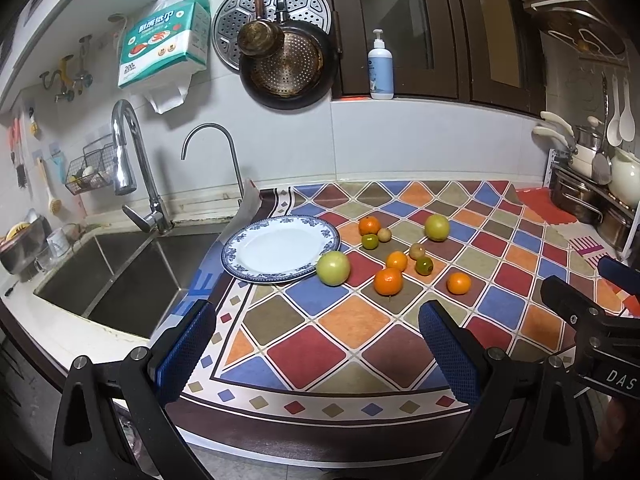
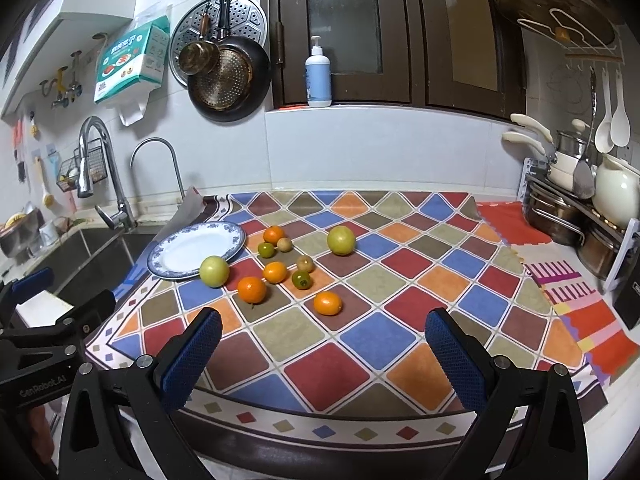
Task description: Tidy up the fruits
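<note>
A blue-rimmed white plate (image 1: 256, 270) (image 2: 160, 258) sits empty at the left of the chequered mat, beside the sink. A green apple (image 1: 333, 268) (image 2: 214, 271) touches its rim; a second green apple (image 1: 437, 227) (image 2: 341, 240) lies farther back. Several oranges (image 1: 388, 281) (image 2: 251, 289), small green citrus (image 1: 424, 266) (image 2: 301, 279) and small brownish fruits (image 1: 417, 251) (image 2: 305, 263) lie scattered between. My left gripper (image 1: 316, 350) and right gripper (image 2: 322, 354) are open and empty above the mat's near edge, short of the fruit. Each shows at the edge of the other's view.
A steel sink (image 1: 116, 276) with two taps lies left of the mat. Pots and a white kettle (image 2: 616, 196) stand on a rack at the right. Pans hang on the back wall; a soap bottle (image 1: 380, 68) stands on the ledge.
</note>
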A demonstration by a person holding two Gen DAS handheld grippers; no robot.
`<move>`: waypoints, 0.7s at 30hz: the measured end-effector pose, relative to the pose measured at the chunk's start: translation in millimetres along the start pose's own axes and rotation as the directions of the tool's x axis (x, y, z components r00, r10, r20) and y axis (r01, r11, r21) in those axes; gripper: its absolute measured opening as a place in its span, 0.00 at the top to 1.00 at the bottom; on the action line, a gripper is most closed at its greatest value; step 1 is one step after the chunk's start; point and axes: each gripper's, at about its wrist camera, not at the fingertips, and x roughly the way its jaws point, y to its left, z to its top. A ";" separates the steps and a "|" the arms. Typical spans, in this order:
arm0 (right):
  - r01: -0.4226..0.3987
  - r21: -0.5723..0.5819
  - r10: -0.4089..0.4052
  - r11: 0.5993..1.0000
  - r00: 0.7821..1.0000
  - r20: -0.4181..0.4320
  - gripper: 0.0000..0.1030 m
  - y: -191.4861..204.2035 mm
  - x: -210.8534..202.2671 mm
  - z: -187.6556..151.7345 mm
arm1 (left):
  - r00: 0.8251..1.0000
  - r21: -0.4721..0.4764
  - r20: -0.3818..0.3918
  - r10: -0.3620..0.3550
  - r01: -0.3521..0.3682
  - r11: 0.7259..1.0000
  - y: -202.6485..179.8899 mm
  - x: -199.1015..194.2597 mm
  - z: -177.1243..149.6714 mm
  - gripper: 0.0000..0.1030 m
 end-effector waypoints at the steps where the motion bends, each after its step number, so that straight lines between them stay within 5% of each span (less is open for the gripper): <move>1: 0.000 0.000 0.000 1.000 1.000 0.000 0.01 0.0 -0.1 0.3 | 1.000 0.000 0.000 0.000 0.000 1.000 0.0 -0.1 0.0 0.00; 21: -0.003 0.000 0.003 1.000 1.000 0.000 0.01 1.3 1.0 0.2 | 1.000 0.000 0.002 -0.001 0.001 1.000 0.6 0.1 -0.5 0.00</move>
